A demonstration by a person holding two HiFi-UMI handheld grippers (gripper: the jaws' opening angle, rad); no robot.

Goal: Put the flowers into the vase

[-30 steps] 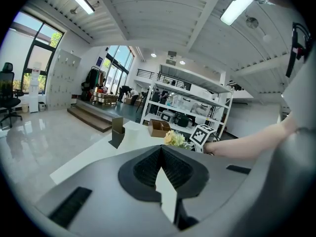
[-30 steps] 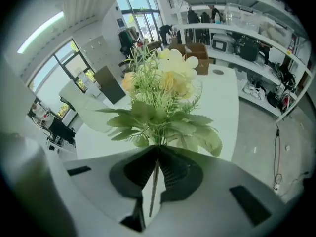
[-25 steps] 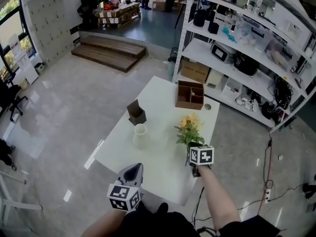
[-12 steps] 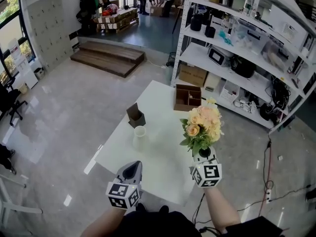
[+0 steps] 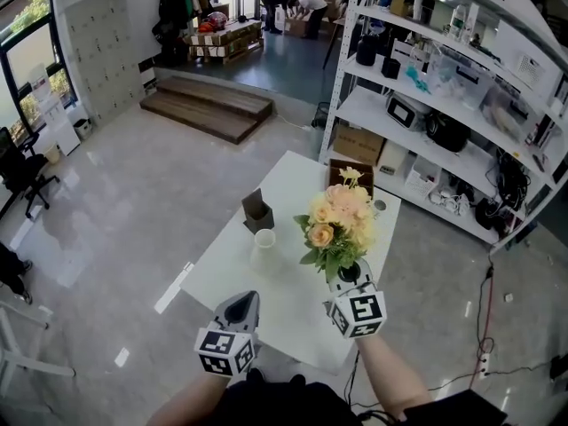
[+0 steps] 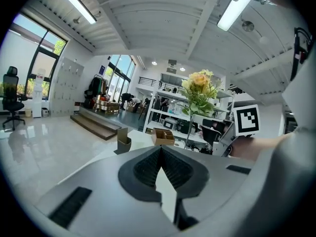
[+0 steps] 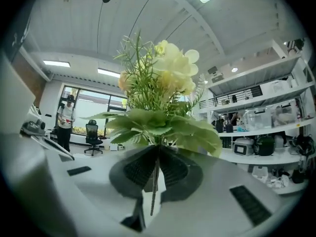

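Note:
A bouquet of peach and yellow flowers (image 5: pixel 335 224) with green leaves stands upright in the air over the white table (image 5: pixel 293 304). My right gripper (image 5: pixel 344 275) is shut on its thin stem (image 7: pixel 154 181), just under the leaves (image 7: pixel 163 125). The small white vase (image 5: pixel 264 242) stands on the table, left of the bouquet and lower. My left gripper (image 5: pixel 240 302) hovers at the table's near edge, shut and empty (image 6: pixel 159 149). From the left gripper view, the bouquet (image 6: pixel 200 88) rises at the right, above the right gripper's marker cube (image 6: pixel 246 120).
A dark open box (image 5: pixel 257 209) sits just behind the vase. A brown wooden box (image 5: pixel 351 171) lies at the table's far end, partly behind the flowers. White shelving (image 5: pixel 444 105) full of equipment runs along the right. Polished floor lies to the left.
My right gripper has risen from low over the table with the bouquet, tipped it upright, and drifted a little left toward the vase. The left gripper has stayed put.

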